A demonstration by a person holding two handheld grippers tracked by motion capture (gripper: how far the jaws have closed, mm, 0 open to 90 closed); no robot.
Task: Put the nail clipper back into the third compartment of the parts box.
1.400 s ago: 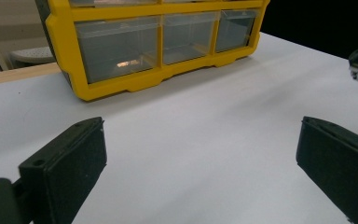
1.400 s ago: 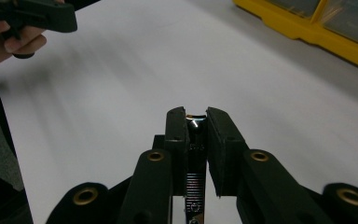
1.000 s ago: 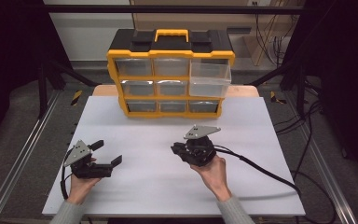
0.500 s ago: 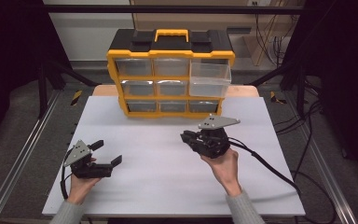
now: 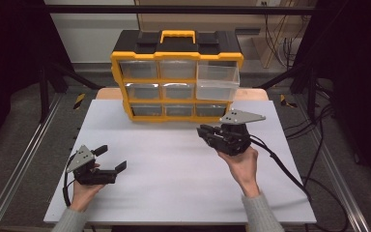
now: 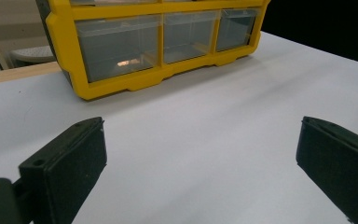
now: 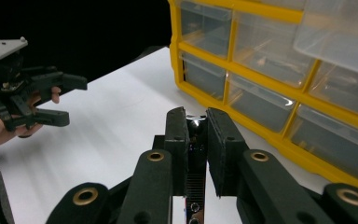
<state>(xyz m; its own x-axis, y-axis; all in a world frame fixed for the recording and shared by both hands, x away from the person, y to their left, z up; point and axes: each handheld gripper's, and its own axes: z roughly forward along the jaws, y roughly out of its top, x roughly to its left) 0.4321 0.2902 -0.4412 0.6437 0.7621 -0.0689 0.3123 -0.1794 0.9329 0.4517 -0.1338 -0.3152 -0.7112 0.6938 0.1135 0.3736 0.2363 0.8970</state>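
Nine clear drawers are showing in the yellow organizer (image 5: 176,77), sitting at the white bench's (image 5: 174,179) far edge, top-right drawer (image 5: 216,82) jutting out. Right tool (image 5: 206,134) is hovering nearby, pressed together; left tool (image 5: 111,158) is resting spread.
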